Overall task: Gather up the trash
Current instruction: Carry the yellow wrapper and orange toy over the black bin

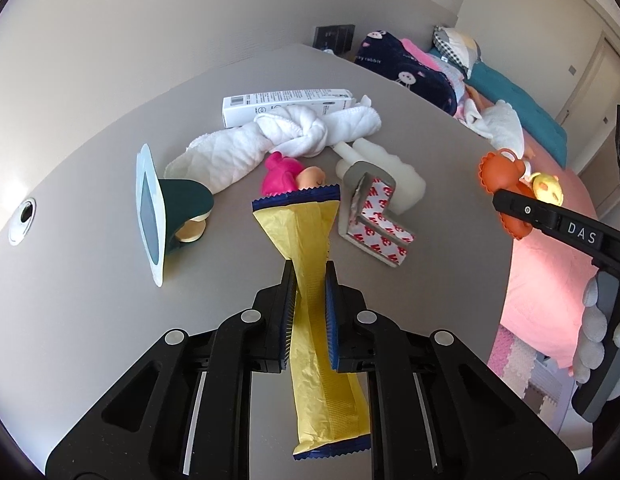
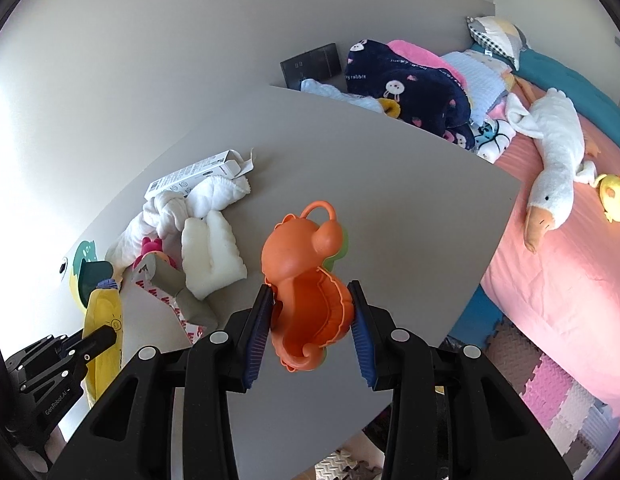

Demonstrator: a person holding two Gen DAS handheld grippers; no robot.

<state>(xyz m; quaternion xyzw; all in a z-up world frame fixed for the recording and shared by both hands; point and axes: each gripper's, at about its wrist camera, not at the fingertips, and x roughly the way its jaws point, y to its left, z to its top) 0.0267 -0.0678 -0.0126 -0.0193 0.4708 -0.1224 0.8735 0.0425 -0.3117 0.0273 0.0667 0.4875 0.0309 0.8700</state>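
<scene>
A yellow wrapper [image 1: 310, 264] is clamped betw. the left gripper [image 1: 309, 276] fingers, held above the desk [image 1: 90, 312]. An orange toy [image 2: 306, 280] is gripped by the right gripper [image 2: 310, 300] fingers, over the desk's near right part.

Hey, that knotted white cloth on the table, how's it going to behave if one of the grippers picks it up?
The knotted white cloth looks soft and quilted, so it will probably sag and dangle from wherever it is pinched. The knot should keep it in one bundle. It seems light, and it lies against the white carton, which may shift slightly.
</scene>
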